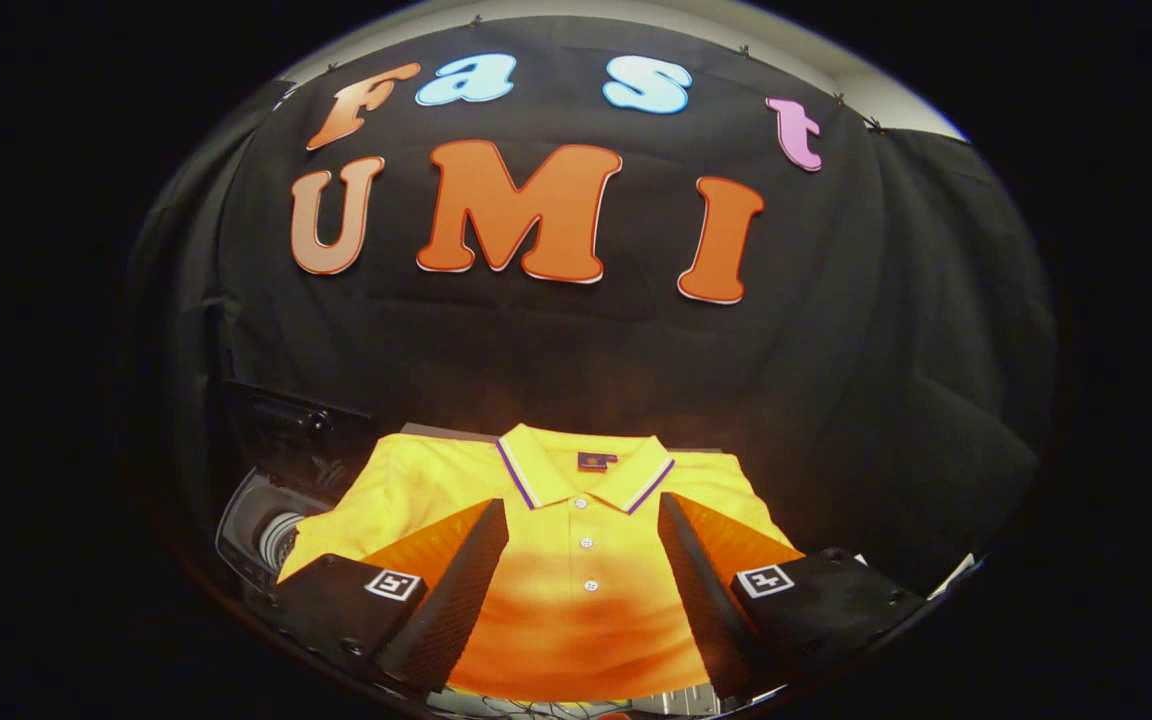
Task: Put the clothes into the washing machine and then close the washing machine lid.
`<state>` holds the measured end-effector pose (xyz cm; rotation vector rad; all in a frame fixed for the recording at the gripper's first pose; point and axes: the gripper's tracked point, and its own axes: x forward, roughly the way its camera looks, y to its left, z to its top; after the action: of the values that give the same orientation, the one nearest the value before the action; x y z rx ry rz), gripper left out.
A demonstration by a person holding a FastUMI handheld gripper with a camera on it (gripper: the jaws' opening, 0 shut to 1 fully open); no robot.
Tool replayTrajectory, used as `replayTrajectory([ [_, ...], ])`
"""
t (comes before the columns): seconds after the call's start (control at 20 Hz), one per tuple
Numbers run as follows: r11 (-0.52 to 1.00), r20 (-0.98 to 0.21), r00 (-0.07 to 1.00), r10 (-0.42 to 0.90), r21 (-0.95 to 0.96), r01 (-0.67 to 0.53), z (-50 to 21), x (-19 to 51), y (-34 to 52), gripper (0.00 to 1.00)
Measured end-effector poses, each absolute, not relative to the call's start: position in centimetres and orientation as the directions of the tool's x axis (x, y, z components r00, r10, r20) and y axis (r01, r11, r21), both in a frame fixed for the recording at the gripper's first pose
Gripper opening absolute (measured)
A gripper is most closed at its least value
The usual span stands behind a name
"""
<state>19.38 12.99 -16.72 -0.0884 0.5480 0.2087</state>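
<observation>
A yellow polo shirt [576, 560] with a striped collar and white buttons lies flat, spread out just ahead of and under my fingers. My gripper [584, 512] hovers above its chest, open, with the button placket showing in the wide gap between the fingers. Nothing is held. To the left of the shirt, the washing machine [266, 530] shows its round drum opening, with the dark lid [286, 425] standing raised behind it.
Black cloth walls close the booth behind the shirt and on both sides. A grey surface edge [436, 432] shows just beyond the shirt's shoulders. A pale strip [956, 575] lies off to the right of the right finger.
</observation>
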Motion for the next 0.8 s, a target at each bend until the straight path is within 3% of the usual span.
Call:
replayTrajectory([
  [0.45, 0.962, -0.678, 0.697, 0.234, 0.056, -0.268, -23.9, 20.9, 14.0, 0.99],
  [0.8, 0.959, -0.655, 0.703, 0.277, 0.137, -0.249, -24.4, 21.1, 13.9, 0.98],
])
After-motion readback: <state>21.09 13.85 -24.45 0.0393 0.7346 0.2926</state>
